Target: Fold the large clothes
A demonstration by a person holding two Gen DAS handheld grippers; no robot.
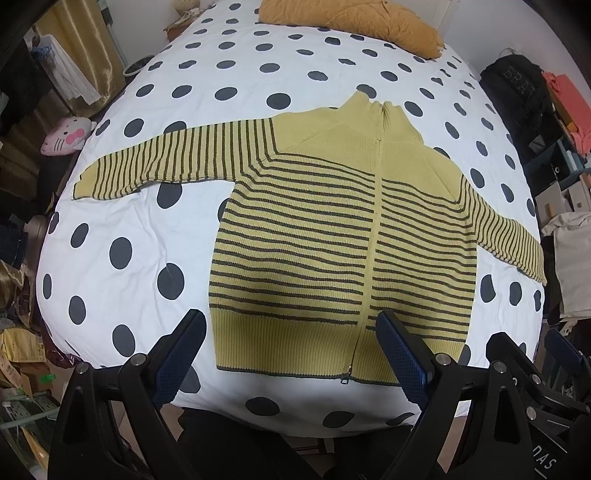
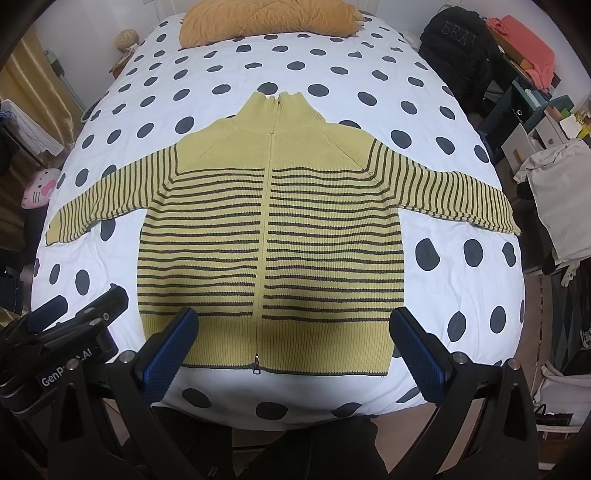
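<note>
a yellow knitted zip sweater (image 2: 269,236) with thin dark stripes lies flat and face up on a bed (image 2: 461,206) covered in a white cloth with large dark dots; the sweater is the landmark here. far off its left sleeve, beyond the bed's edge, a pink cat plush (image 2: 38,186) sits low in the room. the left sleeve (image 2: 99,206) stretches out sideways over the cover, cuff near the bed's left edge. just left of the sweater's ribbed hem hangs the left claw (image 1: 291,354), released, its blue-padded fingers spread wide, one over bare bedding and one above the hem near the zip; it grasps nothing. the zipper runs up the sweater's middle to a high collar, closed, with the pull at the hem. beyond the collar, at the far end of the bed, lies an orange pillow (image 2: 266,18). the right claw (image 2: 291,350) hovers over the hem, released, its fingers spread to either side of the zip pull, empty. the right sleeve (image 2: 454,192) reaches toward the bed's right edge. past it stands a black bag (image 2: 458,40) and cluttered shelves.
</note>
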